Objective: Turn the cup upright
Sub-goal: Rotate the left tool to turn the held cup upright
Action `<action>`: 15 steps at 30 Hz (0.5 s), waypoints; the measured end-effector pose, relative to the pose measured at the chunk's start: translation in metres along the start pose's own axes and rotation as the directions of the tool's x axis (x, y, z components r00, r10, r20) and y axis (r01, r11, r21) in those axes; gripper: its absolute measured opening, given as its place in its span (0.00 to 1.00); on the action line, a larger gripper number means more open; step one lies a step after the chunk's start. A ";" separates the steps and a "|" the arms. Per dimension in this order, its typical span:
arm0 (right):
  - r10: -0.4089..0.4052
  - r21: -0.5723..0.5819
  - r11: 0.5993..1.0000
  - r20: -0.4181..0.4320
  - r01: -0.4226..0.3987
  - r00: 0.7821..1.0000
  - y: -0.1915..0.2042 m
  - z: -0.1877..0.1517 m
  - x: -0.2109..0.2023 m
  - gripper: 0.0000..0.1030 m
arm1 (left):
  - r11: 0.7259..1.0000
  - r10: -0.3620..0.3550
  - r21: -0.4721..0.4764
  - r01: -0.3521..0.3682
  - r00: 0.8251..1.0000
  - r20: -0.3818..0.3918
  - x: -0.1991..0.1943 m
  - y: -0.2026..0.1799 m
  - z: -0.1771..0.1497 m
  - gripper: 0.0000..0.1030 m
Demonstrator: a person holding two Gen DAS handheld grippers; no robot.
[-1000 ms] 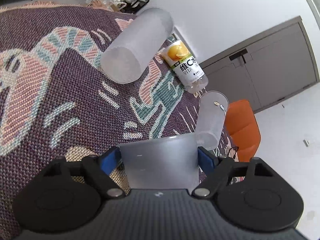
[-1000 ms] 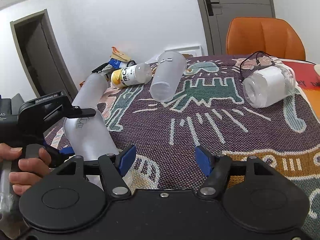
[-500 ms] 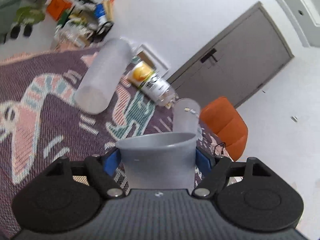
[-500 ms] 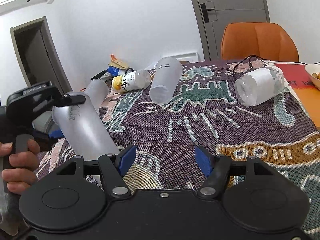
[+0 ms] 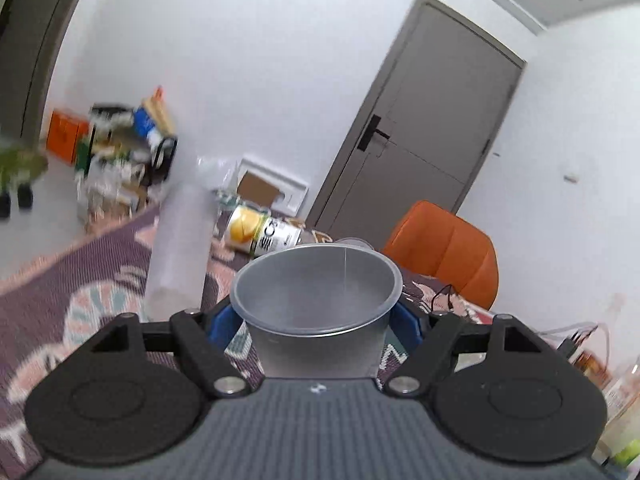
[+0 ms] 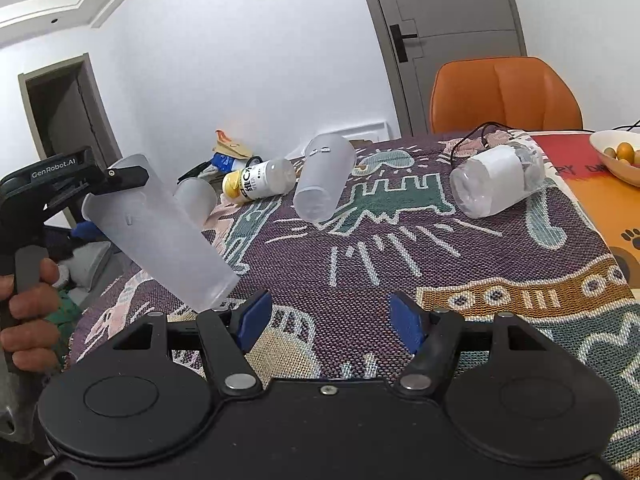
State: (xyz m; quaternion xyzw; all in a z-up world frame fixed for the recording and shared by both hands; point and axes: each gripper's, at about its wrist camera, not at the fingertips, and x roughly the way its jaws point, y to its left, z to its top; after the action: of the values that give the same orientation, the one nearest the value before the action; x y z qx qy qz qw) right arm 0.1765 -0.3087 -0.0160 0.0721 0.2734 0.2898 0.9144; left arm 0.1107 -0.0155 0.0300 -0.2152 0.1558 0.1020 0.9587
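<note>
My left gripper (image 5: pixel 316 316) is shut on a tall frosted plastic cup (image 5: pixel 316 312) near its rim; the open mouth faces the camera. In the right wrist view the same cup (image 6: pixel 160 232) hangs tilted, rim up-left in the left gripper (image 6: pixel 108 184), base down-right just above the patterned cloth (image 6: pixel 400 264). My right gripper (image 6: pixel 328 322) is open and empty, low over the cloth's near edge, right of the cup's base.
Two more frosted cups (image 6: pixel 322 180) (image 6: pixel 196 198) lie on their sides on the cloth, with a yellow-labelled bottle (image 6: pixel 256 180) and a white-labelled jar (image 6: pixel 496 178). An orange chair (image 6: pixel 504 96) stands behind. A bowl (image 6: pixel 616 160) sits at the far right.
The left gripper has tilted up with the cup, so its view swung from the cloth to the wall and door. The cup's rim rose; the right gripper stayed open and nearly still.
</note>
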 end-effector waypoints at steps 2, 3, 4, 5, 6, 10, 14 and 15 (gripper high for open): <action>0.000 0.003 1.000 0.003 0.000 1.000 -0.001 -0.001 -0.001 0.65 | 0.999 -0.003 0.051 0.003 1.000 0.006 -0.002 -0.006 -0.001 0.74; 0.001 0.005 1.000 0.005 -0.001 1.000 -0.001 -0.001 -0.002 0.65 | 0.997 -0.006 0.074 0.005 1.000 0.010 -0.003 -0.009 -0.002 0.74; 0.001 0.006 1.000 0.006 -0.001 1.000 -0.002 -0.002 -0.002 0.65 | 0.995 -0.008 0.101 0.007 1.000 0.018 -0.004 -0.013 -0.004 0.74; 0.001 0.007 1.000 0.007 -0.001 1.000 -0.002 -0.002 -0.002 0.65 | 0.992 -0.009 0.128 0.005 1.000 0.027 -0.005 -0.017 -0.006 0.74; 0.001 0.009 1.000 0.008 -0.001 1.000 -0.002 -0.003 -0.003 0.65 | 0.988 -0.009 0.157 0.004 0.999 0.036 -0.006 -0.021 -0.009 0.74; -0.001 0.017 1.000 0.005 0.000 1.000 -0.005 -0.005 -0.003 0.65 | 0.969 -0.008 0.249 -0.007 0.998 0.058 -0.006 -0.033 -0.019 0.74; -0.003 0.029 1.000 -0.002 0.003 1.000 -0.008 -0.009 -0.001 0.65 | 0.957 -0.013 0.290 0.004 0.999 0.029 0.000 -0.040 -0.027 0.74; -0.003 0.031 1.000 -0.003 0.003 1.000 -0.009 -0.010 -0.001 0.65 | 0.955 -0.014 0.297 0.008 1.000 0.019 0.001 -0.041 -0.029 0.74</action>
State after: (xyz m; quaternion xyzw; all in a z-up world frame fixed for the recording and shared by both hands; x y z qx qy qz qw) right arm 0.1747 -0.3168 -0.0267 0.0853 0.2794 0.2843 0.9131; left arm 0.1155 -0.0648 0.0207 -0.0684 0.1583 0.0744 0.9822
